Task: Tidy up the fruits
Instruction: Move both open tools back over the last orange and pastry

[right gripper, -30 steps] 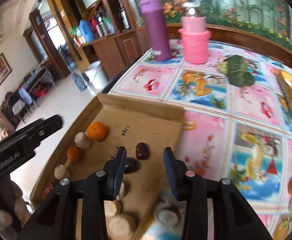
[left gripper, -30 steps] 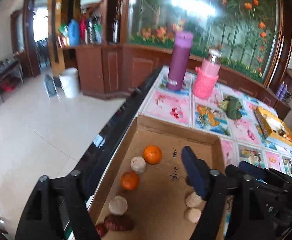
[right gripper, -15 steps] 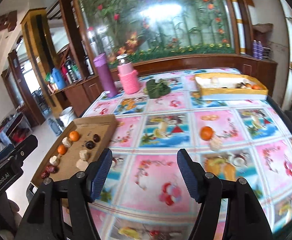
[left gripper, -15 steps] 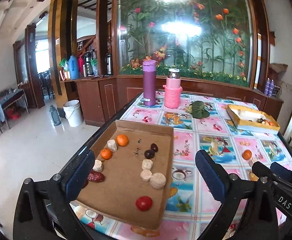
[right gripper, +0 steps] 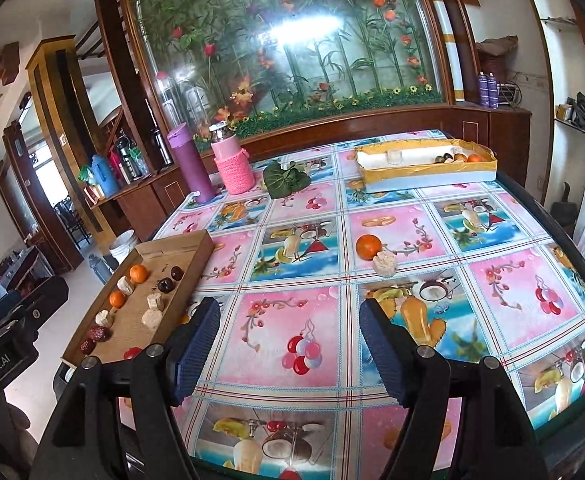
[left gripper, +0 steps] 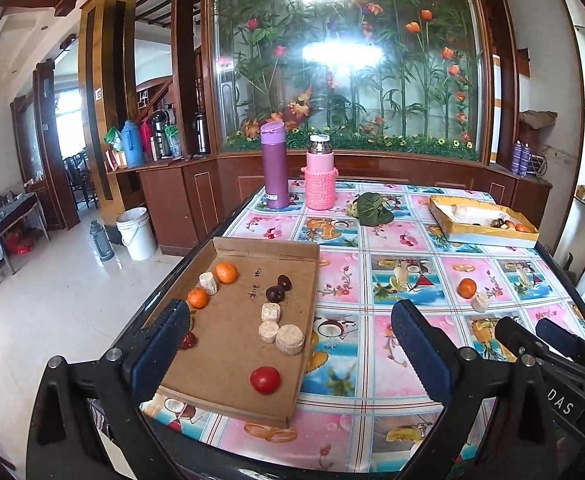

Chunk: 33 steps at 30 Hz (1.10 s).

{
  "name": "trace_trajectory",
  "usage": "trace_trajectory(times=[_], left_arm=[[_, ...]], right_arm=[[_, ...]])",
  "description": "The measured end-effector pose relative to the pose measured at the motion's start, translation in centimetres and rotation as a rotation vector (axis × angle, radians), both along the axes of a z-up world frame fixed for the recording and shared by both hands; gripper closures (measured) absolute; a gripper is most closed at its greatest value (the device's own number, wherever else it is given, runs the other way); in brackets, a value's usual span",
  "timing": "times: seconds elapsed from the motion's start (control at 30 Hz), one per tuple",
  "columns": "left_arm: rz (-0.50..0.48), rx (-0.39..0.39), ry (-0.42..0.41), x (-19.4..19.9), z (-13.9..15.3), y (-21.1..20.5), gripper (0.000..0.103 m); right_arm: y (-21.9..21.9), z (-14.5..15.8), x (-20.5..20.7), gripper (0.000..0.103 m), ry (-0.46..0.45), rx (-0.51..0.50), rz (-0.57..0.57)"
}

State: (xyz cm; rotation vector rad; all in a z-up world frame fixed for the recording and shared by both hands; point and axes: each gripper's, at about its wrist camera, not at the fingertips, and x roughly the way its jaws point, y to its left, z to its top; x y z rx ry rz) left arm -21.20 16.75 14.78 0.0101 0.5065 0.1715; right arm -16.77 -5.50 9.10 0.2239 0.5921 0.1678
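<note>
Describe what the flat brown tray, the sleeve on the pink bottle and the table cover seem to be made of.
Flat brown tray: likely corrugated cardboard, matte, with folded edges and pen marks. Sleeve on the pink bottle: looks like knitted or crocheted yarn, with a ribbed, nubby texture. Table cover: probably printed plastic or oilcloth, glossy, showing soft glare.

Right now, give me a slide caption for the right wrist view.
Open right gripper above the fruit-print tablecloth, orange ahead, cardboard tray at left.

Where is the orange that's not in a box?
The loose orange lies on the tablecloth right of the cardboard tray, touching a pale beige chunk, nearer than the yellow box.
</note>
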Motion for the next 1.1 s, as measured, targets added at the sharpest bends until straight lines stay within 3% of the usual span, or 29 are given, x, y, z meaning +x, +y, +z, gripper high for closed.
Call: trace_trajectory(times=[0.87,0.97,1.1], left_arm=[[-0.016,-0.042,0.122,3.7,-4.1,1.2,0.002],[-0.021,-0.052,0.151,4.5,-4.9,1.5,0.002],[-0.011,-0.081,0.188,5.7,-6.1,2.4,0.002]], right_arm=[[0.9,-3.7,3.0,0.022,0.107,-0.019,-0.003],[-0.1,-4.0,3.6,0.022,0.113,-0.018,-0.015],[-4.8,-3.8,4.6,0.022,0.122,0.008,-0.114]])
